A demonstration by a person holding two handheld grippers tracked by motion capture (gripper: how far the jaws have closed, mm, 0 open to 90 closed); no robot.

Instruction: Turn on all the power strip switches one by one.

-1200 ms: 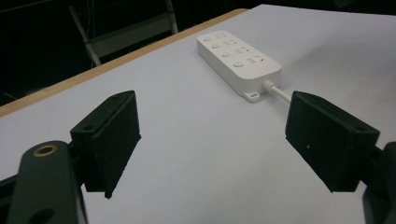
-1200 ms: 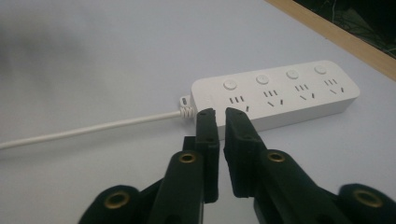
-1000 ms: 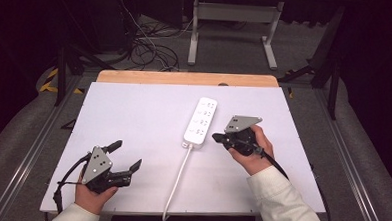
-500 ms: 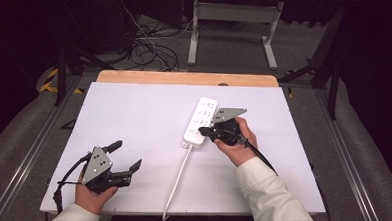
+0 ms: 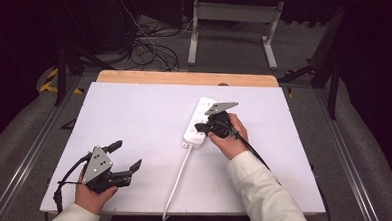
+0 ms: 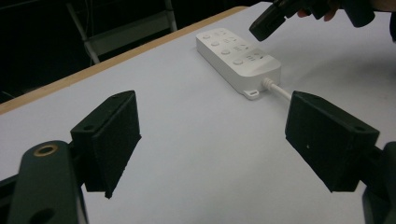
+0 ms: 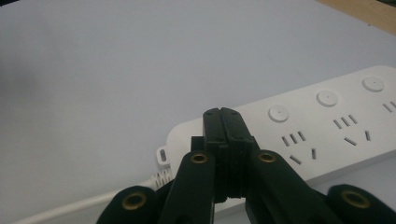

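A: Where is the white power strip (image 5: 200, 122)?

B: It lies flat on the white table (image 5: 133, 118), a bit right of the middle. Its long side runs from near to far. Its white cord (image 5: 177, 177) comes out of the near end and goes off the near edge of the table.

A: What is the right gripper (image 5: 201, 126) doing?

B: A hand holds it over the near end of the power strip. Its two black jaws are pressed tight together with nothing between them. In the right gripper view the tips (image 7: 227, 122) sit just over the strip, near the round buttons (image 7: 279, 113) and the plug holes. I cannot tell if the tips touch it.

A: And the left gripper (image 5: 125, 157)?

B: It is at the near left part of the table, well apart from the power strip. Its jaws are spread wide with nothing between them. In the left gripper view the strip (image 6: 236, 58) shows far off between the two black pads (image 6: 114, 135).
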